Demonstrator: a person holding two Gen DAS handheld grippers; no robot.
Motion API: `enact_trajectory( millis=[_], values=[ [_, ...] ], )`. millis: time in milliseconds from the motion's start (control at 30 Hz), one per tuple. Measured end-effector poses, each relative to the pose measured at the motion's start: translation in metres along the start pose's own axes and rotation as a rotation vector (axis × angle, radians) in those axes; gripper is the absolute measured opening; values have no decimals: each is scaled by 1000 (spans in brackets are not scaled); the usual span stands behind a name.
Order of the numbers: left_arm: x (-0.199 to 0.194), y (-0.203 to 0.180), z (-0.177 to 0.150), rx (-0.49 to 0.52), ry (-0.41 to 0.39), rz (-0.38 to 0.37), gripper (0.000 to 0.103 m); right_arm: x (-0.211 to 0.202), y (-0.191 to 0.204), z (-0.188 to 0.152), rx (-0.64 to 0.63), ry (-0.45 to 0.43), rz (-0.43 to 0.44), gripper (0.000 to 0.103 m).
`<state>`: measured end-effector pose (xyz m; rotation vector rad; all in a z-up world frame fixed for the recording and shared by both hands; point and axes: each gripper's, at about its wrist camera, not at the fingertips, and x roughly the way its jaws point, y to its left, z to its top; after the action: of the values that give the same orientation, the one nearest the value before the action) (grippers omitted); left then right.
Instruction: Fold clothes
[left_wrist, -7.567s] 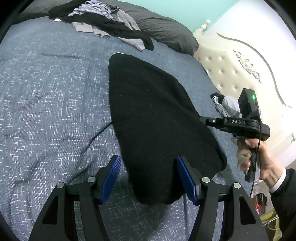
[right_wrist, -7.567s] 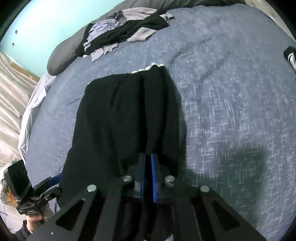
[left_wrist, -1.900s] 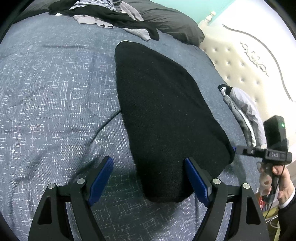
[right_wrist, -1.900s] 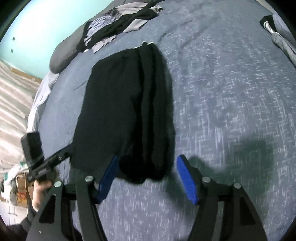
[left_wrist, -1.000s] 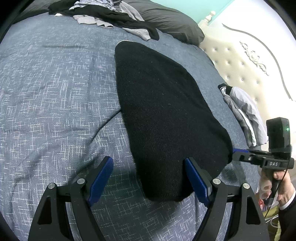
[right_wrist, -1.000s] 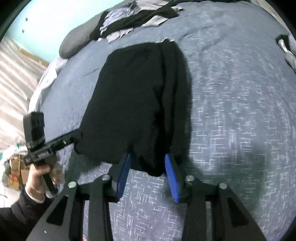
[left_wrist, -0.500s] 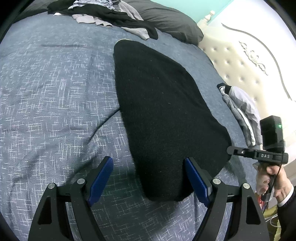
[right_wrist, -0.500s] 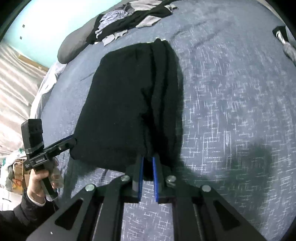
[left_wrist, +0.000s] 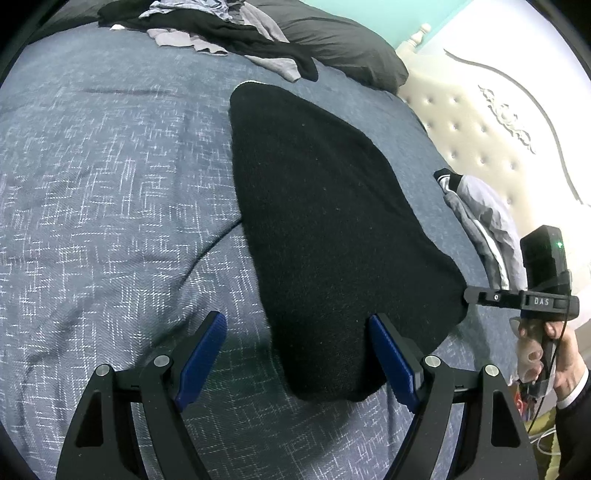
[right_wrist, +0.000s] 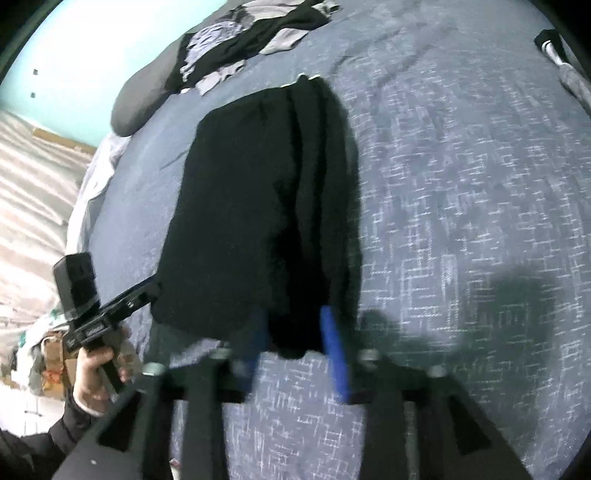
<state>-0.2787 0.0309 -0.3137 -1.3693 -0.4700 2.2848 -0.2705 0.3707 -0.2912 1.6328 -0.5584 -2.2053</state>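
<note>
A black knit garment (left_wrist: 325, 221) lies folded lengthwise on the blue-grey bedspread (left_wrist: 110, 184); it also shows in the right wrist view (right_wrist: 266, 206). My left gripper (left_wrist: 295, 350) is open, its blue pads straddling the garment's near left corner. My right gripper (right_wrist: 295, 332) is open with its blurred blue pads either side of the near right corner. The right gripper's tip shows in the left wrist view (left_wrist: 469, 295) at the garment's right corner. The left gripper shows in the right wrist view (right_wrist: 147, 291) at the left corner.
A heap of unfolded grey and black clothes (left_wrist: 221, 29) lies at the far end by a dark pillow (left_wrist: 340, 48). A folded grey garment (left_wrist: 476, 218) sits by the tufted cream headboard (left_wrist: 480, 122). The bed's edge is at the left in the right wrist view (right_wrist: 85, 192).
My right gripper closed on the garment's near corner half a second ago and has now opened again, in motion blur. My left gripper stays open in the same place.
</note>
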Motion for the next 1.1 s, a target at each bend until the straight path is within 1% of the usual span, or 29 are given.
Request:
enact_trajectory(
  millis=[33, 67, 100, 133, 233, 300, 467, 600, 800, 900, 1100],
  values=[
    [0, 0, 0, 0, 0, -1, 83, 0, -1, 1, 7, -3, -6, 42],
    [0, 1, 1, -1, 0, -3, 83, 0, -2, 2, 14, -5, -10, 47],
    [1, 1, 1, -3, 1, -4, 83, 1, -4, 3, 24, -2, -3, 56],
    [1, 2, 0, -5, 3, -6, 83, 4, -6, 4, 33, 9, 6, 60],
    [2, 2, 1, -8, 6, -11, 83, 16, -7, 9, 39, 40, 6, 60],
    [3, 2, 1, -12, 10, -17, 83, 22, -8, 14, 50, 51, 20, 60],
    [8, 5, 2, -35, 26, -47, 83, 42, -16, 22, 81, 90, 25, 63],
    [17, 7, 4, -58, 41, -85, 85, 49, -16, 25, 69, 98, 46, 63],
    [33, 7, 5, -101, 62, -143, 85, 50, -15, 24, 35, 99, 49, 65],
    [40, 6, 8, -112, 63, -153, 86, 50, -16, 23, 15, 98, 43, 64],
    [46, 3, 12, -117, 66, -157, 86, 53, -23, 23, 28, 104, 46, 66]
  ],
)
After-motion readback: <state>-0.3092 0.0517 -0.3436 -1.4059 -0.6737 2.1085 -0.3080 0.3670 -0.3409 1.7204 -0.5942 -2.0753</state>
